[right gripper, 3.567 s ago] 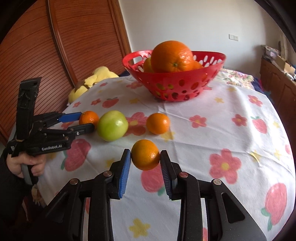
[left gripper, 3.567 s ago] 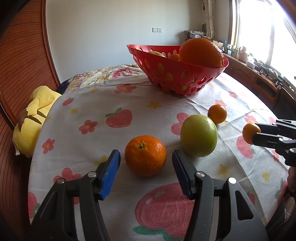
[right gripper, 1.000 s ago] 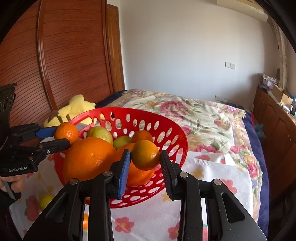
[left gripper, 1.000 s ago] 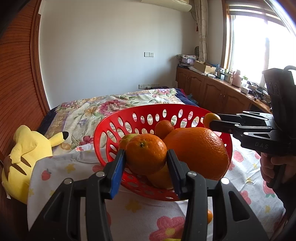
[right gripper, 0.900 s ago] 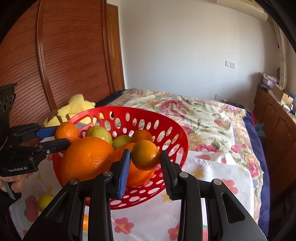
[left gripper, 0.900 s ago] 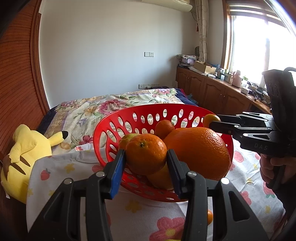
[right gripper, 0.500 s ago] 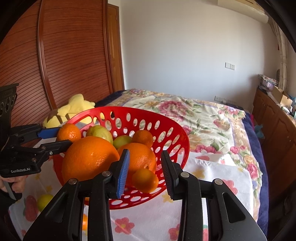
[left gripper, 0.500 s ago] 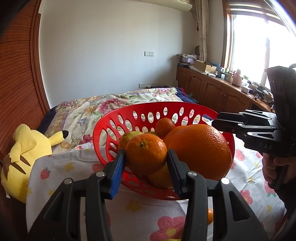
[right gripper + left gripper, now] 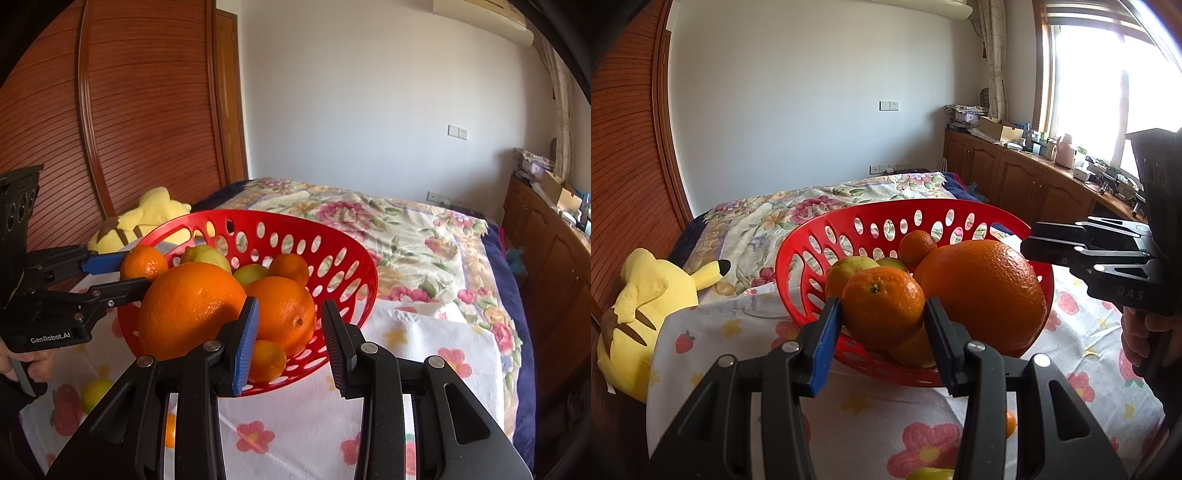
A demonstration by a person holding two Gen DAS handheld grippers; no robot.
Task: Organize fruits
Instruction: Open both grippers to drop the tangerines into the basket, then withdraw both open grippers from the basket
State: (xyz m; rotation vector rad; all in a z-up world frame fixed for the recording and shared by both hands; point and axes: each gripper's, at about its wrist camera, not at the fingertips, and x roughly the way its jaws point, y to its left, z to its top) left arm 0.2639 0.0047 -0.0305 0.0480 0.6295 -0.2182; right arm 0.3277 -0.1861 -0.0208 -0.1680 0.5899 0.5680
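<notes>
Room: bedroom – a flowered bed (image 9: 369, 221) behind, and a table under a fruit-print cloth (image 9: 424, 343) in front.
Basket: red, with holes, standing on the cloth; rim (image 9: 332, 243) clear all round.
In the basket: a big orange (image 9: 188, 306) at the left side, a medium one (image 9: 284, 306) beside it, a small orange (image 9: 266, 360) low against the near wall, another (image 9: 290, 267) at the back, and two yellow-green fruits (image 9: 207, 254) behind the big orange.
Left gripper (image 9: 882, 306): clenched on a mandarin (image 9: 882, 295), both pads against its sides, held above the basket's left rim.
Right gripper (image 9: 290, 314): released – jaws apart with nothing between them, hovering over the near rim.
Step in hand: dropping the mandarin in, as I judge it.
Doing it well: carry it inward past the rim first, towards the free pocket by the yellow-green fruits. The big orange stands high, so a drop onto it could roll out. Lower it, then part the jaws slowly. Lift the right gripper out of the way.
Still on the cloth: a yellow-green fruit (image 9: 94, 393) and an orange one (image 9: 170, 428) near the front left edge, so the task is not finished.
Beside the table: a yellow plush (image 9: 639, 306).
</notes>
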